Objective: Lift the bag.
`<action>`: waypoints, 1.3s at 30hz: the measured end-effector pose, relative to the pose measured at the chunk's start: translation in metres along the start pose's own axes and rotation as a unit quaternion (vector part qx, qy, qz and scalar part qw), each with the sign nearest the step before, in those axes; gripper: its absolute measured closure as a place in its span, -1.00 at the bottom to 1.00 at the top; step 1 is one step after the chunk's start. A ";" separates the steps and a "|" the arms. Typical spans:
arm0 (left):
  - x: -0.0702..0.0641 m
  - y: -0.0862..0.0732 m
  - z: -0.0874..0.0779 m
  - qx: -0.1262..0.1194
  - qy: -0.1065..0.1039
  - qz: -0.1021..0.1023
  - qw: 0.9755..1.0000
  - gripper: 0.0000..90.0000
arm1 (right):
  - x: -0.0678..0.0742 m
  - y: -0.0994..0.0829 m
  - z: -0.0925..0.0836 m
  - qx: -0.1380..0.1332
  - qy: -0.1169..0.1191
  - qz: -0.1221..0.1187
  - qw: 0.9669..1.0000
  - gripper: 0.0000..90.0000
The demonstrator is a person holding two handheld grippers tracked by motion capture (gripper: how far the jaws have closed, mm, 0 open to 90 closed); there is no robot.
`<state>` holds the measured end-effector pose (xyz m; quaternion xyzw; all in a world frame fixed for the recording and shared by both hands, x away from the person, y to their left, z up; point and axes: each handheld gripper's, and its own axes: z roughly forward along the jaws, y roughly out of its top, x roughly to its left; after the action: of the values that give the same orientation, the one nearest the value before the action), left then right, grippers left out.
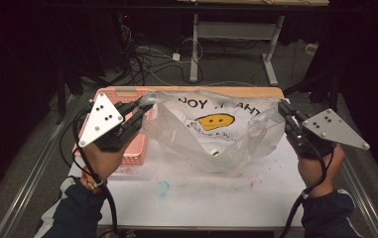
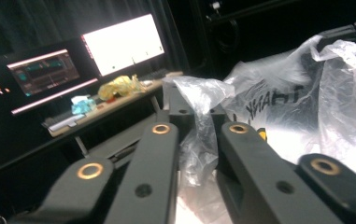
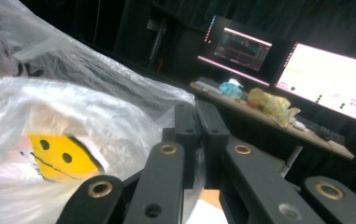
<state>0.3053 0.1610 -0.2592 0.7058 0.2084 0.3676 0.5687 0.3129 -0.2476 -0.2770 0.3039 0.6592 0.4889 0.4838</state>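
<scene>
You held the plastic bag (image 1: pixel 216 131) up over the white table (image 1: pixel 201 198), the left gripper (image 1: pixel 144 105) pinching one top edge and the right gripper (image 1: pixel 282 110) clamped on the other. Pulling those edges apart seemingly kept its mouth spread beside the pink basket (image 1: pixel 132 151).

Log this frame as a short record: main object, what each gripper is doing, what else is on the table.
main object: clear plastic bag with yellow smiley print, stretched between both grippers, sagging onto the table
left gripper: jaws shut on bag edge
right gripper: jaws shut on bag edge
other items: pink plastic basket at left
surface: white table, faint stains
</scene>
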 end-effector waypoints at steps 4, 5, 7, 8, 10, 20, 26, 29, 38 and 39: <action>-0.004 -0.020 0.010 0.028 -0.014 -0.004 0.999 0.86 | 0.005 -0.011 0.004 0.016 0.013 0.003 1.000 1.00; -0.005 -0.024 0.011 0.031 -0.017 -0.004 0.999 0.86 | 0.006 -0.014 0.005 0.020 0.015 0.001 1.000 1.00; -0.007 -0.031 0.011 0.037 -0.025 -0.005 0.999 0.84 | 0.008 -0.019 0.006 0.026 0.017 -0.002 1.000 1.00; -0.008 -0.034 0.011 0.041 -0.027 -0.004 0.999 0.80 | 0.009 -0.021 0.006 0.028 0.020 -0.002 0.999 1.00; -0.010 -0.040 0.012 0.051 -0.029 0.004 0.998 0.80 | 0.011 -0.025 0.006 0.035 0.023 -0.002 0.999 1.00; -0.011 -0.074 0.015 0.096 -0.041 -0.002 0.994 0.65 | 0.012 -0.051 0.015 0.079 0.038 0.000 0.996 1.00; -0.010 -0.056 -0.008 0.054 -0.037 -0.015 0.998 0.14 | 0.013 -0.049 0.005 0.067 0.050 0.002 0.996 0.97; -0.014 -0.041 -0.026 0.025 -0.035 -0.008 0.999 -0.06 | 0.014 -0.039 -0.007 0.054 0.062 0.002 0.997 0.86; -0.026 -0.018 -0.056 0.012 -0.055 0.033 0.998 -0.39 | 0.028 -0.015 -0.034 0.014 0.081 -0.003 0.997 -0.02; -0.025 -0.018 -0.057 0.010 -0.051 0.034 0.998 -0.39 | 0.029 -0.013 -0.035 0.010 0.080 -0.006 0.997 -0.09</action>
<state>0.2484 0.1844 -0.2785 0.7360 0.1589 0.3478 0.5586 0.2707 -0.2385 -0.2972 0.2649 0.7026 0.5018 0.4295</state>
